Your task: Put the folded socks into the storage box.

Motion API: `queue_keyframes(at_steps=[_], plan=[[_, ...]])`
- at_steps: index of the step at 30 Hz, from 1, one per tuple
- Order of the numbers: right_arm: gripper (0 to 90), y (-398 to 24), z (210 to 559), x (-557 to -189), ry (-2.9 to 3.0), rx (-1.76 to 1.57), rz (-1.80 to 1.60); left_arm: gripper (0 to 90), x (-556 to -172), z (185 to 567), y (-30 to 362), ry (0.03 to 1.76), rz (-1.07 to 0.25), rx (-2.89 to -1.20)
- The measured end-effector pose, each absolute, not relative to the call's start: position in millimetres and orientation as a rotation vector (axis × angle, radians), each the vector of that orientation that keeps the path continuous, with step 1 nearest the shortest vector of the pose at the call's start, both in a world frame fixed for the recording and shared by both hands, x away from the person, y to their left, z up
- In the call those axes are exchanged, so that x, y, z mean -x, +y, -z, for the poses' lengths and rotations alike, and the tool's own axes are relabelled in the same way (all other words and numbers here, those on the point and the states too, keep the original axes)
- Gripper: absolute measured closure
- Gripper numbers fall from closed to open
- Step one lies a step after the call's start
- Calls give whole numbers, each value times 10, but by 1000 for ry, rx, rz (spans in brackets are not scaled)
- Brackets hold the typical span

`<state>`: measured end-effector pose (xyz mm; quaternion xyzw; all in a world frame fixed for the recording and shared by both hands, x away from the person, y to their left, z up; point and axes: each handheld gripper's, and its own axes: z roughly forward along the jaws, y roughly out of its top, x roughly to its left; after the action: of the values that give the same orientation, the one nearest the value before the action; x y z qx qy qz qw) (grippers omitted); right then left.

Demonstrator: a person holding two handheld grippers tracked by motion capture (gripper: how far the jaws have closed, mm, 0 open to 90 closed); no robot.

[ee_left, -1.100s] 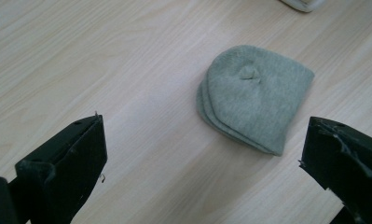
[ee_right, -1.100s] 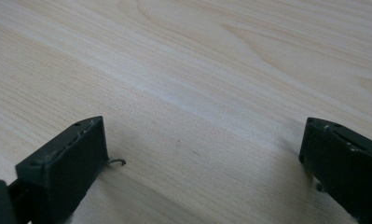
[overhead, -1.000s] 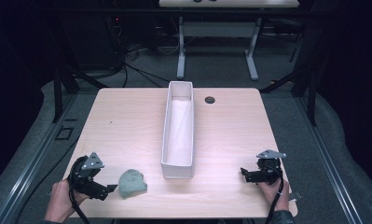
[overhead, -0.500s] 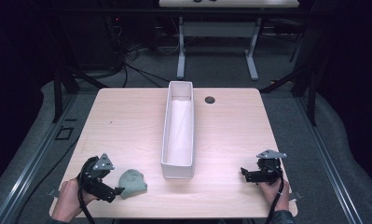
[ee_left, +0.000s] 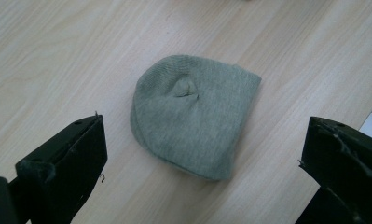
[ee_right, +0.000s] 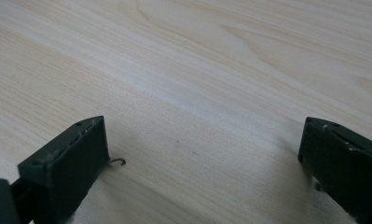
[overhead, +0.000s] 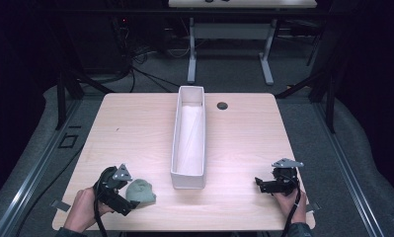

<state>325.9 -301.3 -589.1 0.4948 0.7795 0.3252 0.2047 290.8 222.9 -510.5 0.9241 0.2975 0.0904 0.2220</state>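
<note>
A grey-green knitted cap (overhead: 140,192) lies flat on the wooden table (overhead: 135,133) near its front left corner. My left gripper (overhead: 129,196) is open right beside it, and in the left gripper view the cap (ee_left: 193,114) lies between and just beyond the two black jaws, which stand wide apart. My right gripper (overhead: 261,184) rests open near the front right of the table; the right gripper view shows bare wood (ee_right: 197,93) between its spread jaws.
A long narrow white bin (overhead: 189,138) runs front to back along the table's middle, between the two grippers. A small dark round grommet (overhead: 222,105) sits at the back right. Table legs and cables stand on the dark floor beyond.
My left gripper has moved right and forward, up to the cap, which now lies in front of its open jaws. The right gripper has stayed in place.
</note>
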Motion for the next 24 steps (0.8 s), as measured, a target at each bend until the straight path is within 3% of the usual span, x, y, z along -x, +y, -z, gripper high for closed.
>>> queue_keyframes(at_steps=[12,24], plan=[[12,-3012,5891,-3258,2173,-1379,-906,25,-2978,5188,2129,820,-210,-2601],[18,-3012,5890,-3255,2174,-1379,-910,154,-3036,5276,2019,814,-175,-2644]])
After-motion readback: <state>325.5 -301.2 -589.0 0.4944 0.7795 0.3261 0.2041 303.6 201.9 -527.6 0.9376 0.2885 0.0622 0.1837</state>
